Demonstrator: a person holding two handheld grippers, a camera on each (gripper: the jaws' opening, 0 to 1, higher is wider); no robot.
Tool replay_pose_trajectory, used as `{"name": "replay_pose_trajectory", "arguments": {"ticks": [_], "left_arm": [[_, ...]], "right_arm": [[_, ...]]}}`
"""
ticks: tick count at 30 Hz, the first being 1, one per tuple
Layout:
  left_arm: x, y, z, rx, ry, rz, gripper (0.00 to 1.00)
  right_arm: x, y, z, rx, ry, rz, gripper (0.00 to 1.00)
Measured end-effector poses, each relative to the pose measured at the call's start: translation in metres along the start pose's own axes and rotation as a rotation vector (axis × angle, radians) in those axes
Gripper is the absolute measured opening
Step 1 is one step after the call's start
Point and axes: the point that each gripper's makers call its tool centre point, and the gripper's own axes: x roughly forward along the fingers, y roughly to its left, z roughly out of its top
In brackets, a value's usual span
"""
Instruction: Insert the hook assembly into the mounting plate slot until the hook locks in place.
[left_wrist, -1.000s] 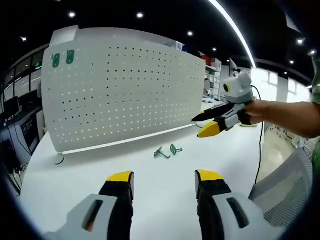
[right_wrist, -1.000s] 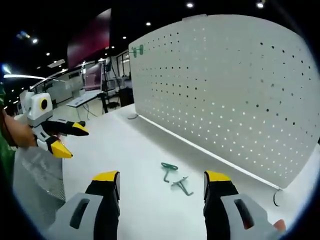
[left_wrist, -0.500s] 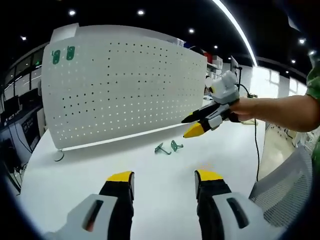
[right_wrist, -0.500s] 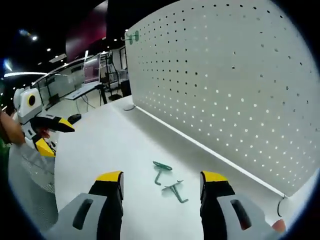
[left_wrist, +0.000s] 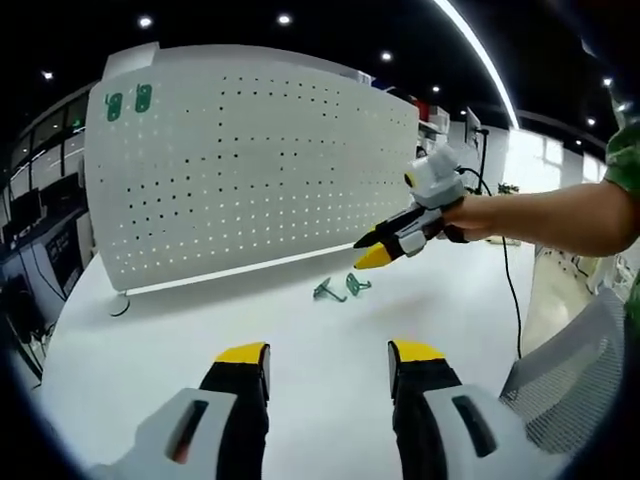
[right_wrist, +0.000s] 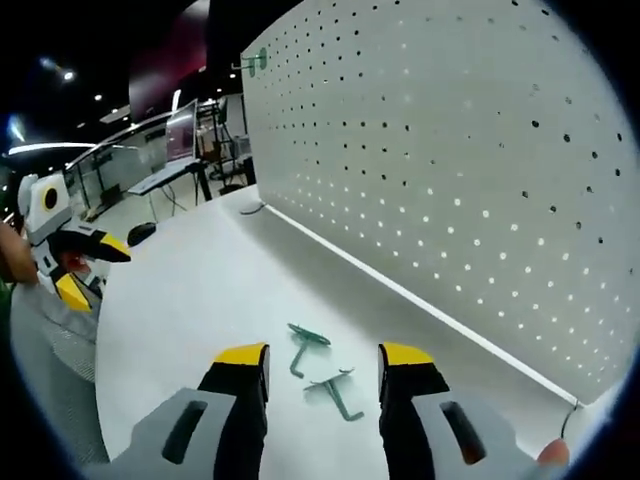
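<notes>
A large, dim open-plan room with small ceiling spotlights lies behind a plain white tabletop (left_wrist: 300, 350). Along the tabletop's far edge stands the mounting plate, a tall white perforated metal pegboard (left_wrist: 250, 170) with regular rows of small holes. At its upper left corner hang two small green hooks (left_wrist: 126, 100).

On the tabletop, in front of the pegboard's lower edge and toward its right end, lie two loose green metal hook assemblies (left_wrist: 341, 288), close together, each a thin bent wire stem with a flat plate at one end (right_wrist: 320, 365). They look light, stiff and hard, and probably a little slippery on the smooth top; being low and thin, each is best pinched across the stem or plate from above, with care not to push it away.

The left gripper (left_wrist: 325, 365), black with yellow tips, rests low near the tabletop's near edge, its jaws apart and empty. Further right, the right gripper (left_wrist: 375, 250) reaches in from the right edge in a person's hand, its yellow tips just above the hooks. In the right gripper view its jaws (right_wrist: 320, 365) stand apart, framing the nearer hook, nothing gripped yet. No loose hook has been put into the pegboard.
</notes>
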Motion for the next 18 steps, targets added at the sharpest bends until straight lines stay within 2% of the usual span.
{"name": "replay_pose_trajectory", "arguments": {"ticks": [12, 18], "left_arm": [[0.003, 0.002, -0.005, -0.005, 0.016, 0.004, 0.48], [0.005, 0.002, -0.007, -0.006, 0.025, 0.001, 0.47]], "right_arm": [[0.019, -0.002, -0.007, -0.021, 0.030, 0.034, 0.28], [0.029, -0.003, -0.010, -0.032, 0.043, 0.051, 0.25]]}}
